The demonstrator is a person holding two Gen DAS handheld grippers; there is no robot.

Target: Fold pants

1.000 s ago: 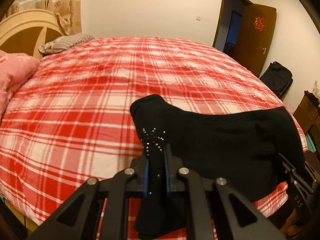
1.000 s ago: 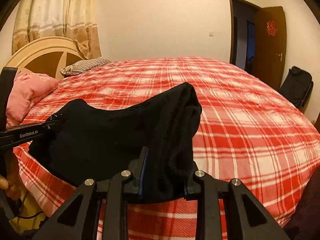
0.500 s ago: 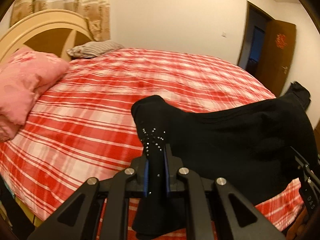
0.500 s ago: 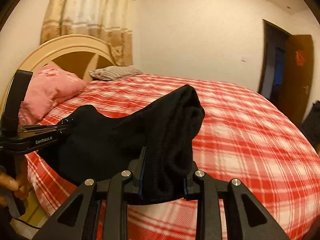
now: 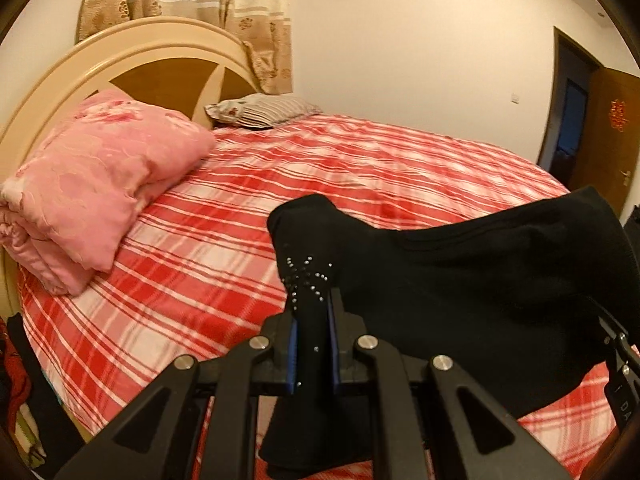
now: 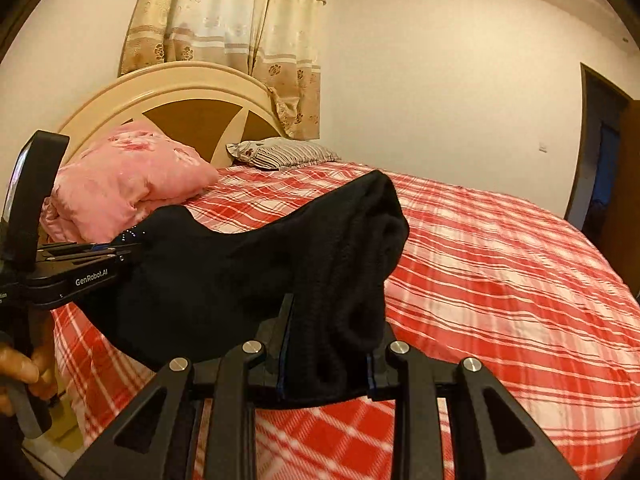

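Pants: black pants [image 5: 460, 280] held up in the air over the near edge of the bed, stretched between the two tongs; a small cluster of shiny studs [image 5: 306, 276] sits on the fabric just above the left grip.
Left tongs: the left tongs [image 5: 312, 344] are clamped on a narrow fold of the pants, blue pads pressed against the cloth on both sides; a tail of fabric hangs down below the grip. In the right wrist view the same tool [image 6: 120, 252] shows at the left edge, with a hand [image 6: 24, 368] around its handle.
Right tongs: the right tongs [image 6: 326, 344] are clamped on a thick bunch of the pants [image 6: 248, 280], which fills the space between the pads; the cloth rises above the grip in a rounded hump. A part of this tool shows at the right edge of the left wrist view.
Bed: red and white plaid bedspread [image 5: 240, 216], bare across its middle and far side.
Head end: a folded pink quilt [image 5: 92, 192] lies at the head-end corner nearer the left tongs; a striped pillow [image 5: 264, 110] rests against the cream and brown headboard [image 5: 132, 64].
Room: patterned curtains [image 6: 228, 32] hang behind the headboard; a brown door [image 5: 608, 128] stands open past the far corner of the bed.
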